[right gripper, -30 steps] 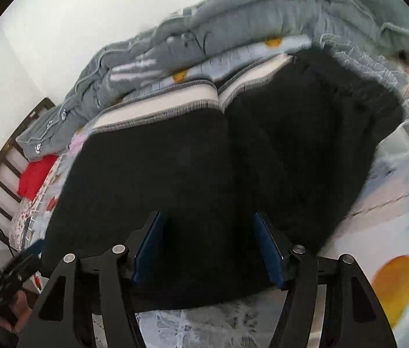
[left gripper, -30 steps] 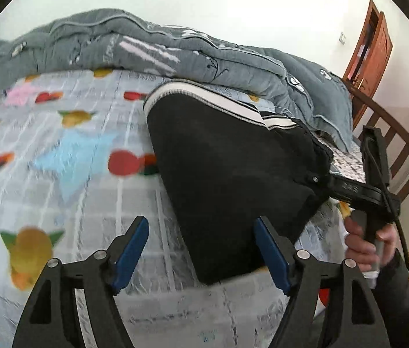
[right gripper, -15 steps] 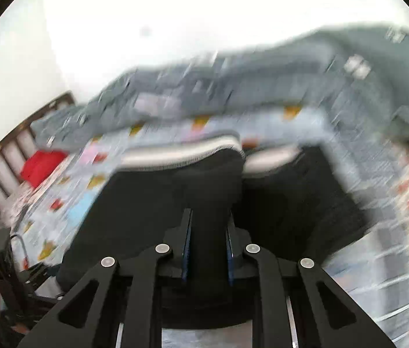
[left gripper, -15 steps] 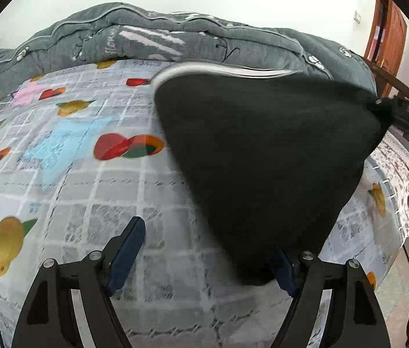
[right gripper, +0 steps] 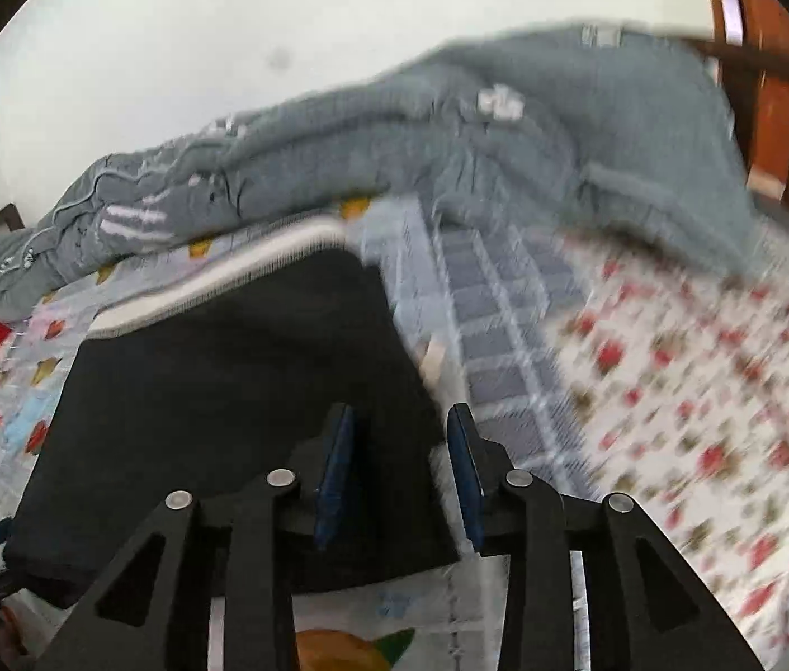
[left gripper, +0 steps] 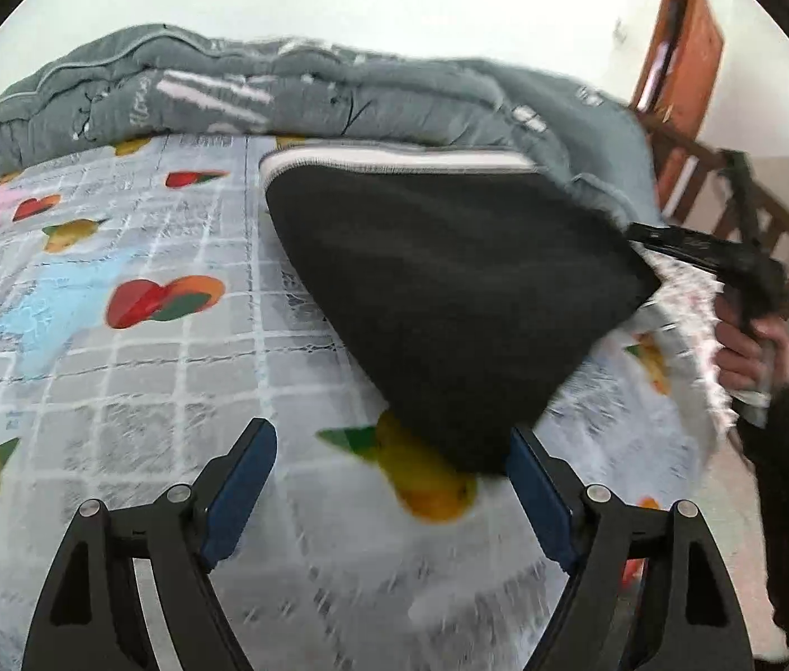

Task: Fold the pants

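Left wrist view: left tongs (left gripper: 383, 481) spread wide, gripping nothing, low over the patterned bed sheet (left gripper: 114, 335). Black pants (left gripper: 450, 291) folded on the bed just ahead, nearest corner beside the right-hand blue pad (left gripper: 534, 481); white striped waistband at the far edge, against the grey quilt (left gripper: 282, 95). Right tongs (left gripper: 690, 246) at the pants' right corner, hand (left gripper: 746, 346) on the handle. Right wrist view: right tongs (right gripper: 400, 469) narrowly parted, pants' near right edge between the pads; motion blur, so contact unclear.
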`<state>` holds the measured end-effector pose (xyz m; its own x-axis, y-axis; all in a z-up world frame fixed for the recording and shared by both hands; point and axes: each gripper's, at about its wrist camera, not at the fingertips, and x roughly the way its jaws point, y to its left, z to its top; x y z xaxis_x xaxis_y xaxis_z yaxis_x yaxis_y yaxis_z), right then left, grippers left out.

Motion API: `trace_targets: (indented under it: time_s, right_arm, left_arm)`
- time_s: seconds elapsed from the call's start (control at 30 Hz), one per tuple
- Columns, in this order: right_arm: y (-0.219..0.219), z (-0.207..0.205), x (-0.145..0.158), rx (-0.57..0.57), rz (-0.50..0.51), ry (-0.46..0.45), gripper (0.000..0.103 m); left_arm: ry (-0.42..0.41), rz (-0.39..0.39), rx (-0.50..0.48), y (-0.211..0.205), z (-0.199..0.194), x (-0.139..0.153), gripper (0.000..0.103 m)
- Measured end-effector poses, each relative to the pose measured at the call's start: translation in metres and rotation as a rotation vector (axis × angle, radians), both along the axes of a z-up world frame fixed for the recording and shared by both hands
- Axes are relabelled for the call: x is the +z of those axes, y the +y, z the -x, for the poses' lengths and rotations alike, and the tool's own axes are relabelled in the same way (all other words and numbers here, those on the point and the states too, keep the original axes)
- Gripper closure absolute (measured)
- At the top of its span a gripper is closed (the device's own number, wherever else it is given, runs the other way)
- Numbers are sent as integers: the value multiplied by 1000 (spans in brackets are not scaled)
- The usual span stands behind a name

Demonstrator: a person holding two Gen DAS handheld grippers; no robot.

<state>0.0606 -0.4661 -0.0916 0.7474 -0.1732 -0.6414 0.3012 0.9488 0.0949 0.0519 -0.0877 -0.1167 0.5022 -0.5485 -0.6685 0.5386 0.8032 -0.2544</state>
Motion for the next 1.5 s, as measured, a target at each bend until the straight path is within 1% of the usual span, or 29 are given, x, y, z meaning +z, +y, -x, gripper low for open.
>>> trace_targets:
  time_s: [0.07, 0.13, 0.23, 0.3, 0.33, 0.37, 0.4, 0.43, 0.47, 0.5, 0.53, 0.57, 0.6, 0.63, 0.7, 0.77, 0.83, 0.87, 0.9, 0.93, 1.0, 1.03, 1.07, 1.13, 1.2, 1.27, 1.37, 1.43, 1.5]
  right_arm:
    - [6, 0, 5, 25, 35, -12, 68]
    - [11, -5, 0, 40, 43, 5, 68]
    - [12, -20, -31, 6, 46, 105, 66]
    - [14, -13, -41, -9, 41, 67, 64]
    - [16, -11, -41, 0, 51, 76, 63]
    - [18, -11, -40, 8, 59, 89, 63]
    - [18, -10, -36, 19, 64, 99, 63]
    - [16, -10, -32, 30, 60, 107, 62]
    - [14, -9, -27, 36, 57, 112, 61]
    - [12, -9, -22, 38, 57, 110, 61]
    - [9, -10, -16, 35, 63, 100, 57]
    - [6, -11, -10, 29, 73, 86, 49]
    - [3, -14, -4, 28, 81, 69, 44]
    - [-2, -19, 0, 33, 74, 59, 36]
    - [-11, -32, 1, 53, 30, 61, 35]
    - [-20, -51, -12, 70, -49, 107, 35]
    - [-23, -62, -28, 101, -133, 138, 35]
    - [-24, -65, -36, 126, -182, 140, 31]
    - [-23, -66, -43, 131, -198, 144, 31]
    - [-20, -66, -45, 126, -193, 136, 31]
    - [-11, -64, -44, 112, -155, 126, 32]
    - [-7, -63, -42, 106, -144, 130, 37]
    - [-4, -62, -39, 101, -154, 129, 40]
    - [1, -60, -35, 104, -208, 131, 46]
    - [16, -57, -32, 142, -248, 118, 50]
    - [43, -57, -31, 198, -248, 116, 50]
    - [88, -56, -38, 308, -286, 122, 50]
    - [118, -58, -41, 388, -285, 148, 49]
    - [135, -55, -33, 421, -231, 127, 50]
  left_arm:
    - [-7, 41, 19, 11, 2, 6, 22]
    - [0, 72, 46, 13, -6, 13, 23]
    - [3, 80, 69, -2, -23, 18, 23]
    - [19, 33, 78, -22, -36, 11, 23]
    - [36, -9, 88, -29, -40, 4, 23]
    - [77, -87, 89, -42, -46, -11, 23]
    - [94, -116, 85, -46, -46, -19, 22]
    - [77, -117, 91, -47, -42, -28, 22]
    - [52, -102, 93, -45, -39, -28, 22]
    - [48, -89, 83, -43, -38, -27, 23]
    - [63, -73, 75, -40, -41, -25, 23]
    - [88, -31, 68, -35, -46, -23, 23]
    - [115, 26, 64, -29, -53, -21, 23]
    - [132, 57, 69, -26, -61, -19, 23]
    - [173, 103, 88, -22, -81, -21, 25]
    - [234, 166, 80, -25, -105, -28, 25]
    - [270, 186, 78, -30, -119, -35, 31]
    - [283, 193, 91, -34, -128, -38, 38]
    - [301, 198, 93, -37, -134, -40, 52]
    - [326, 203, 93, -39, -139, -41, 59]
    - [356, 236, 111, -38, -148, -42, 87]
    - [338, 237, 112, -36, -149, -38, 88]
    - [289, 219, 118, -30, -149, -30, 89]
    - [238, 194, 134, -17, -151, -20, 90]
    - [238, 193, 158, 9, -156, -15, 91]
    - [230, 190, 190, 45, -161, -11, 91]
    - [205, 146, 236, 89, -164, -8, 91]
    - [214, 115, 248, 106, -167, -9, 88]
    - [233, 81, 255, 119, -168, -13, 78]
